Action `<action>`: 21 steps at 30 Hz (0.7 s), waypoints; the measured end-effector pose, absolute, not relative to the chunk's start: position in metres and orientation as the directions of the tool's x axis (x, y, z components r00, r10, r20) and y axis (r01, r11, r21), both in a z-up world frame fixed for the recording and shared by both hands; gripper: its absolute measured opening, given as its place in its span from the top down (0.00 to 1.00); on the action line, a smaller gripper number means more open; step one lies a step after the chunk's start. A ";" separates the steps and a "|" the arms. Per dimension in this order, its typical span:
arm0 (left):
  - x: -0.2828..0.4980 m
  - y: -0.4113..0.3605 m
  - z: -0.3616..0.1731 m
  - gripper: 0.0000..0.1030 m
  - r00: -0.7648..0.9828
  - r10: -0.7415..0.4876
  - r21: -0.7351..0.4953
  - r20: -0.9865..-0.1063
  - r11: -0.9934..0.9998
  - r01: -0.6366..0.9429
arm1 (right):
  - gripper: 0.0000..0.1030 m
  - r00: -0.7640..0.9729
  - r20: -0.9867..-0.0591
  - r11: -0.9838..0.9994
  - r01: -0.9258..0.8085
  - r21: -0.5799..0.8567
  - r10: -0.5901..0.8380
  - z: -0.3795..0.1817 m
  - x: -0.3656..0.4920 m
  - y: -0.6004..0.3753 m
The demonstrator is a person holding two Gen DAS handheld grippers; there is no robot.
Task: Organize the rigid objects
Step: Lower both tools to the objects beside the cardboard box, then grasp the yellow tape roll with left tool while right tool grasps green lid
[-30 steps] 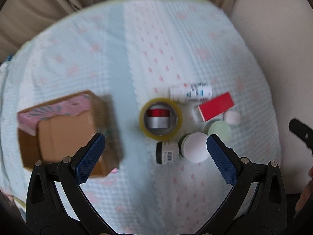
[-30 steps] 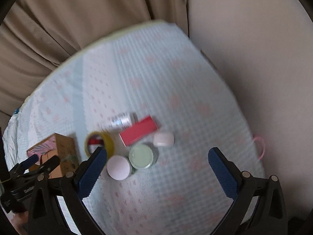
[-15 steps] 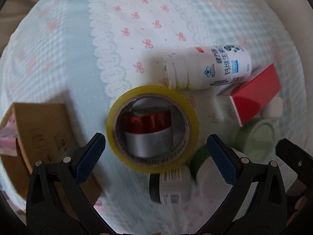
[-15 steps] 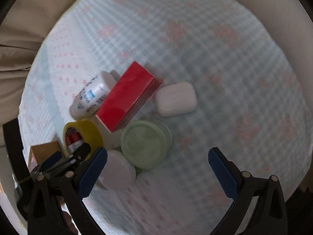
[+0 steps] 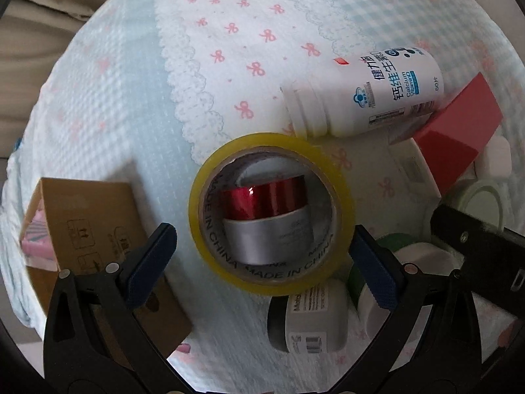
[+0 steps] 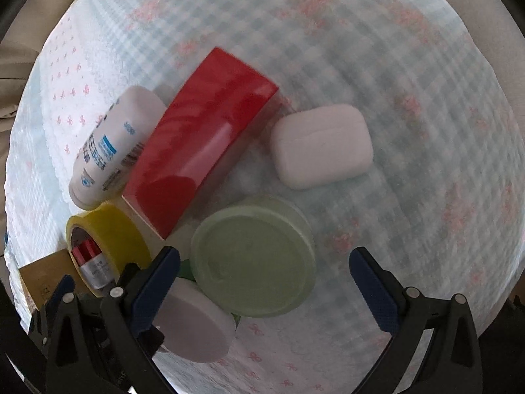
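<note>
Left wrist view: your left gripper (image 5: 262,267) is spread wide around the yellow roll of tape (image 5: 271,213). A red and silver jar (image 5: 267,218) sits inside, so lifting might drag it.

Right wrist view: your right gripper (image 6: 265,284) is wide open over the round pale green jar (image 6: 254,261). Closing could bump the white-lidded jar (image 6: 193,325) touching it.

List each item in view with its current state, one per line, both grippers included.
left gripper: open, around the tape roll, not closed on it.
right gripper: open, above the green jar.
tape roll: lying flat, ringing a red-and-silver jar.
vitamin bottle: on its side, cap on.
red box: closed, lying flat.
green jar: lid on.
white case: shut.
cardboard box: open.
</note>
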State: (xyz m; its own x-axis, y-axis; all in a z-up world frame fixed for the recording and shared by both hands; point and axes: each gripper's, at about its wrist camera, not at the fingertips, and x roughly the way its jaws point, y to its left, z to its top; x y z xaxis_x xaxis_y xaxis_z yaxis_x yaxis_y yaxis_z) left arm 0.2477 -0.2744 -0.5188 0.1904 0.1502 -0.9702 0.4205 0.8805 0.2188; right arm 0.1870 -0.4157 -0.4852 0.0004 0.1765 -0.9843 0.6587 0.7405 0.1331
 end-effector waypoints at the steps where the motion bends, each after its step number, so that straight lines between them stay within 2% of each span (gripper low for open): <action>1: 0.249 -0.275 -0.520 0.01 0.187 0.150 0.217 -0.971 0.881 0.420 | 0.00 -0.001 -0.984 0.742 0.657 0.132 0.176 -0.486 0.188 -0.415; 7: 0.269 -0.279 -0.533 0.00 0.167 0.098 0.162 -0.981 0.889 0.428 | 0.01 0.010 -0.985 0.740 0.659 0.136 0.173 -0.493 0.198 -0.412; 10: 0.276 -0.272 -0.536 0.00 0.160 0.054 0.122 -0.986 0.884 0.451 | 0.10 0.008 -0.980 0.723 0.674 0.152 0.199 -0.499 0.202 -0.414; 12: 0.279 -0.268 -0.538 0.01 0.140 0.023 0.084 -0.990 0.890 0.448 | 0.29 -0.011 -0.979 0.712 0.688 0.141 0.205 -0.504 0.203 -0.416; 14: 0.285 -0.265 -0.544 0.05 0.111 0.004 0.053 -0.994 0.896 0.441 | 0.30 -0.019 -0.977 0.711 0.689 0.140 0.211 -0.511 0.211 -0.419; 21: 0.288 -0.263 -0.538 0.05 0.128 0.008 0.064 -0.992 0.896 0.440 | 0.31 -0.015 -0.982 0.722 0.680 0.127 0.186 -0.520 0.216 -0.410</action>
